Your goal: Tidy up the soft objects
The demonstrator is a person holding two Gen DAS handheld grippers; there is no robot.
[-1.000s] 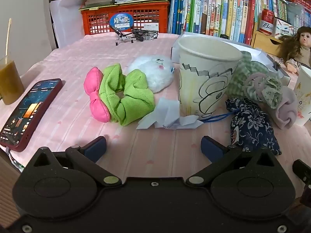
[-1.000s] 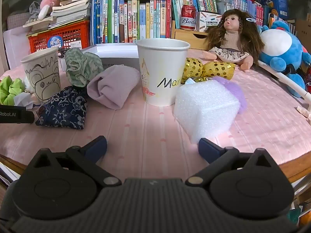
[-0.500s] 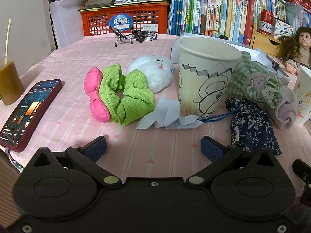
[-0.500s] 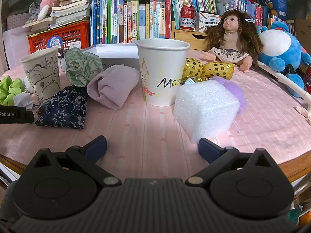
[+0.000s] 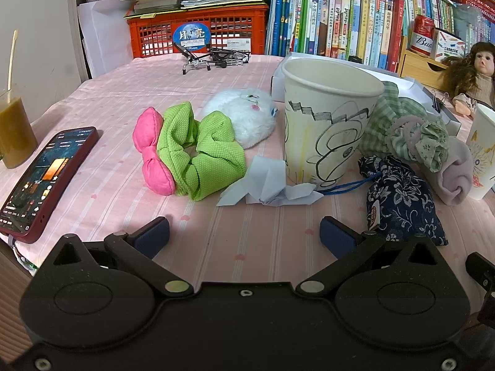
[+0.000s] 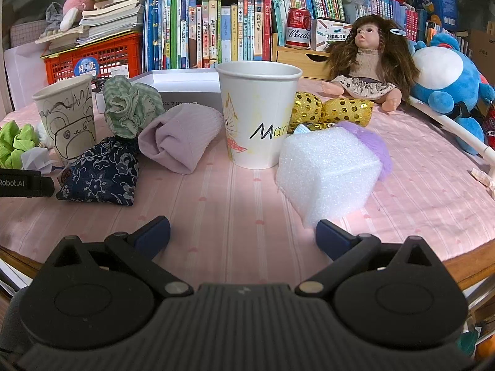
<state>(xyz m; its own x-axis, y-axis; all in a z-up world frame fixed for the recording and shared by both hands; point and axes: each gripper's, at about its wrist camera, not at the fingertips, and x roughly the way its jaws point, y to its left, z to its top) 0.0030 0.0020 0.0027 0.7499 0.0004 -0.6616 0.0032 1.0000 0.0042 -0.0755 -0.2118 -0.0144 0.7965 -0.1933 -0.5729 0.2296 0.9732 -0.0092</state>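
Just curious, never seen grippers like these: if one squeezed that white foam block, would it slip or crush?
The foam block looks spongy and bubbly, so it would likely dent under the fingers rather than slip. It seems light for its bulk, and a push would probably slide it across the tablecloth.

In the left wrist view, the drink glass at the left edge is cut off, and so is the second paper cup at the right edge. The doodled paper cup hides part of the green checked cloth behind it. In the right wrist view, the purple plush sits mostly hidden behind the white foam block, and the blue plush toy runs off the right edge. Book spine titles are too small to read.
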